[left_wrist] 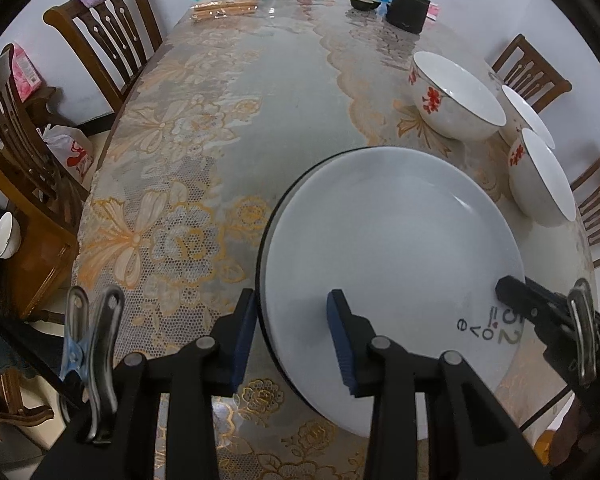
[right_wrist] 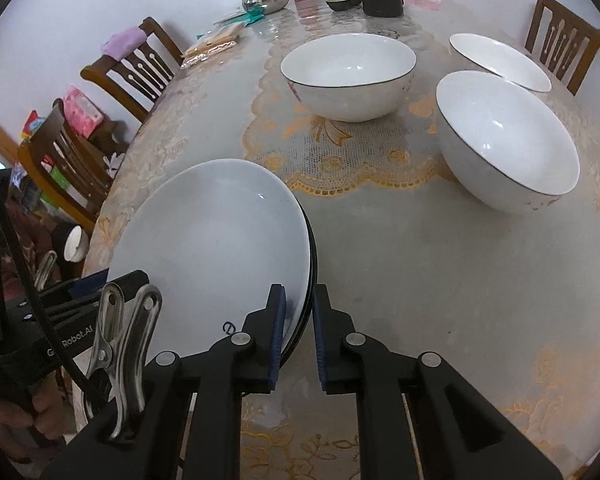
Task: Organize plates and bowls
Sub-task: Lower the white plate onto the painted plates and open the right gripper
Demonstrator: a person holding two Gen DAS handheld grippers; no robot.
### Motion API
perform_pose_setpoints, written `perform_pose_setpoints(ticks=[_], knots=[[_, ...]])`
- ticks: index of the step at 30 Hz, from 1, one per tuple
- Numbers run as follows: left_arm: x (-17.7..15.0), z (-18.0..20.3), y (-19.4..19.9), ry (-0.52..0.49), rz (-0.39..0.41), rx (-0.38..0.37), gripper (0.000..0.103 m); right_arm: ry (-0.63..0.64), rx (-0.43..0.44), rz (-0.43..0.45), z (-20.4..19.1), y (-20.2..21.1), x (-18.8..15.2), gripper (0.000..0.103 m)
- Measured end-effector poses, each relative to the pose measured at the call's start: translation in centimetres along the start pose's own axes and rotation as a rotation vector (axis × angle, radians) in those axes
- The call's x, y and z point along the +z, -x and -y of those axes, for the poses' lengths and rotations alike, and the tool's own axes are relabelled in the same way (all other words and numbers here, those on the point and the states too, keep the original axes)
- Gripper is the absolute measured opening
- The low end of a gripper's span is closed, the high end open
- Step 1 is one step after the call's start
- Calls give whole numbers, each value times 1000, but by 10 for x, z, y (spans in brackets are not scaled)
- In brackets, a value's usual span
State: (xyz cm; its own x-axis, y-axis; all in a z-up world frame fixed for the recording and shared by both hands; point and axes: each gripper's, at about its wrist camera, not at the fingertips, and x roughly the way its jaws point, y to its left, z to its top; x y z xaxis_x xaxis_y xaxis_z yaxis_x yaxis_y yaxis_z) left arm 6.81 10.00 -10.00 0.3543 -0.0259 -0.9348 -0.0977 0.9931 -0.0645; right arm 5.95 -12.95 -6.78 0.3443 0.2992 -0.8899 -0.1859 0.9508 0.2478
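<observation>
A white plate (left_wrist: 388,248) sits on top of a dark-rimmed plate (right_wrist: 311,264) at the near edge of the bench (left_wrist: 260,92). It is tilted, and nothing lies in it. The small word "love" is by its right rim. The left claw (left_wrist: 292,336) straddles its left rim, pads apart. The right claw (right_wrist: 299,336) is clenched on the right rim. Behind stand three white bowls (right_wrist: 350,76), all upright and holding nothing.
</observation>
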Motion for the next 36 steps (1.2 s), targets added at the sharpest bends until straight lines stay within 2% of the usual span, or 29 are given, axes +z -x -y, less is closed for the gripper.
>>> perform_pose_setpoints(ticks=[3, 6, 9, 10, 11, 19, 26, 30, 36], knots=[[1, -1, 0, 4, -12, -3, 38, -86, 42, -28, 10, 1, 1, 15], [-1, -4, 1, 12, -24, -14, 38, -168, 83, 0, 22, 10, -1, 15], [-4, -9, 3, 21, -30, -27, 38, -119, 75, 29, 18, 14, -2, 13], [-5, -10, 3, 21, -30, -31, 38, -92, 66, 40, 14, 15, -3, 7], [-6, -11, 4, 19, -31, -35, 37, -72, 45, 49, 8, 15, -4, 6], [-5, -9, 12, -2, -26, -77, 33, -37, -26, 62, -1, 9, -3, 6], [-4, -13, 22, -14, -16, -94, 33, -152, 43, 25, 13, 12, -3, 7], [-3, -17, 36, -19, 6, -119, 33, -166, 55, 44, 16, 21, -8, 13], [0, -13, 60, -27, 58, -149, 33, -194, 75, 87, 24, 40, -16, 13]])
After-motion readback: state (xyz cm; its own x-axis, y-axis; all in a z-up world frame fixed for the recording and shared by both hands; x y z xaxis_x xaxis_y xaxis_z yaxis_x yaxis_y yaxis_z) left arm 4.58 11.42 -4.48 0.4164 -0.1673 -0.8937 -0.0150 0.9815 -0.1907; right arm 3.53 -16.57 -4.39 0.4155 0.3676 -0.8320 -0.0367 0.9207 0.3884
